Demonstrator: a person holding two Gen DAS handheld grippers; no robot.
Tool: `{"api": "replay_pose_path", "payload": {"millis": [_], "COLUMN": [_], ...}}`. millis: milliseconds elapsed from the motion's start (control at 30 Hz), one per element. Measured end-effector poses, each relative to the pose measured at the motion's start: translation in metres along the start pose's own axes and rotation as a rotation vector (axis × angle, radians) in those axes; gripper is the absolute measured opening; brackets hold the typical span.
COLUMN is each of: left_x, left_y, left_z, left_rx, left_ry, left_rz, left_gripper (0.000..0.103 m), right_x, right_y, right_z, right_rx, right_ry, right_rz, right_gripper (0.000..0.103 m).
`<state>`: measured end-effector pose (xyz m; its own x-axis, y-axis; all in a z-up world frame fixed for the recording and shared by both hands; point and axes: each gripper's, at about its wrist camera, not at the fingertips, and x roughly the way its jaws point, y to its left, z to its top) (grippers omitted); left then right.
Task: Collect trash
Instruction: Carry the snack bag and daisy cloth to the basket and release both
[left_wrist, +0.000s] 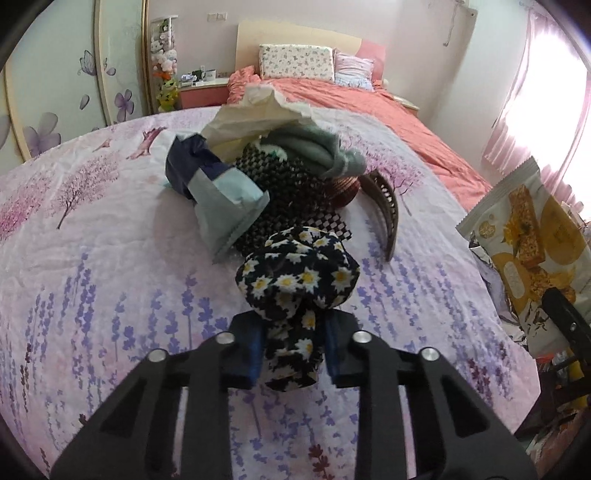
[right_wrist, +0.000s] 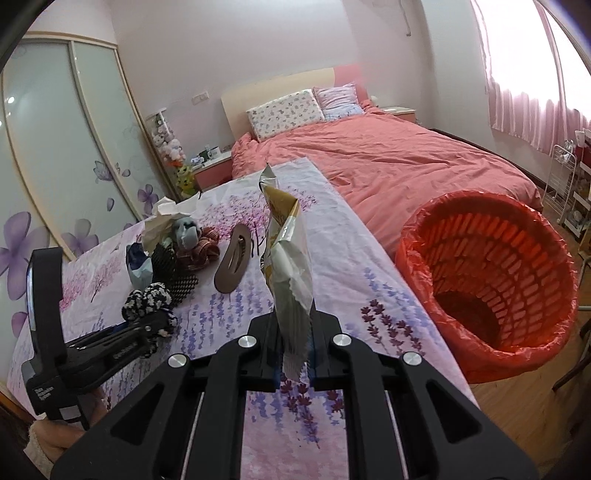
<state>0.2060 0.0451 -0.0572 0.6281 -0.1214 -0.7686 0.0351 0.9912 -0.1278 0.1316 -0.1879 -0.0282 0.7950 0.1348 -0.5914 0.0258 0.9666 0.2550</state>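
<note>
My right gripper (right_wrist: 293, 363), jaws nearly closed, pinches a snack wrapper (right_wrist: 286, 258) upright over the table (right_wrist: 369, 295). Beside the table, the red-lined bin (right_wrist: 487, 280) looks empty. My left gripper (left_wrist: 293, 354) clamps a daisy-print scrunchie (left_wrist: 297, 277) resting on the table.

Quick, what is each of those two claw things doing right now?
Left gripper: closed on the daisy-print scrunchie.
Right gripper: closed on the snack wrapper, held upright near the red bin.
</note>
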Motion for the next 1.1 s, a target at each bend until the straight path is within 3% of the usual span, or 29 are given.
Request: {"api": "replay_pose_path", "payload": {"millis": [567, 1100], "left_x": [-0.057, -0.065], "left_y": [-0.042, -0.151], "left_z": [0.011, 0.014], "left_rx": [0.085, 0.228], "left_ry": [-0.097, -0.106], "left_rz": [-0.095, -0.267], "left_gripper": [0.023, 0.023], "right_x": [-0.027, -0.049], "right_y": [-0.028, -0.095], "right_z": [0.007, 0.016], "right_rx": [0.044, 0.149], "right_ry": [-0.066, -0.156], "right_rz": [-0.032, -0.16], "right_gripper": [0.01, 0.01]}}
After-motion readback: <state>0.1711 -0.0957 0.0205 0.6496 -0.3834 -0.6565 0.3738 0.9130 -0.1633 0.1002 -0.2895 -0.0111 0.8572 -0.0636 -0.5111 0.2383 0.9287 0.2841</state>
